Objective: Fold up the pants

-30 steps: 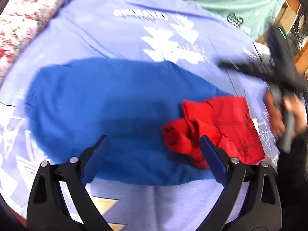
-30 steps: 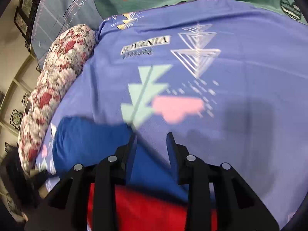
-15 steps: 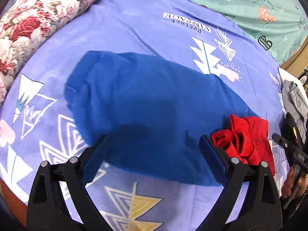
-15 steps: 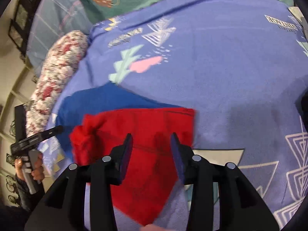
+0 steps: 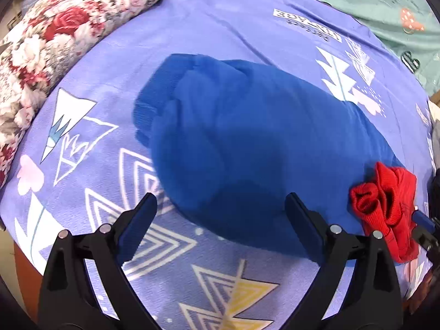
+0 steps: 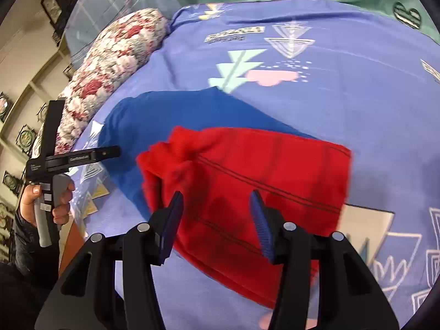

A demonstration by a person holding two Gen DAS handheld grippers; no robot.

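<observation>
While I had the left hand-held gripper (image 5: 220,214) low over the blue garment (image 5: 261,143) a second ago, it has since pulled back and up, so that the whole blue piece now lies in view on the bed sheet (image 5: 220,22), with the floral pillow (image 5: 55,33) along its far left edge. Its jaws are spread wide and pinch nothing.

My right hand-held gripper (image 6: 217,214) has changed more: a second ago it looked out over bare sheet with its jaws narrow, and now it hangs above the red pants (image 6: 261,181), jaws parted wider and empty. The red pants lie partly on the blue garment (image 6: 165,118) and partly on the bed sheet (image 6: 343,82), one end flat with a straight edge, the other end bunched into a lump (image 6: 167,159). From the left wrist view only that bunched end (image 5: 385,200) shows, at the far right.

I judge the folding has hardly begun: the pants need spreading flat first. Motion blur on the red cloth makes it hard to say which end is the waistband, though the flat side looks the likelier. Both tools seem free to go for the crumpled end next.
</observation>
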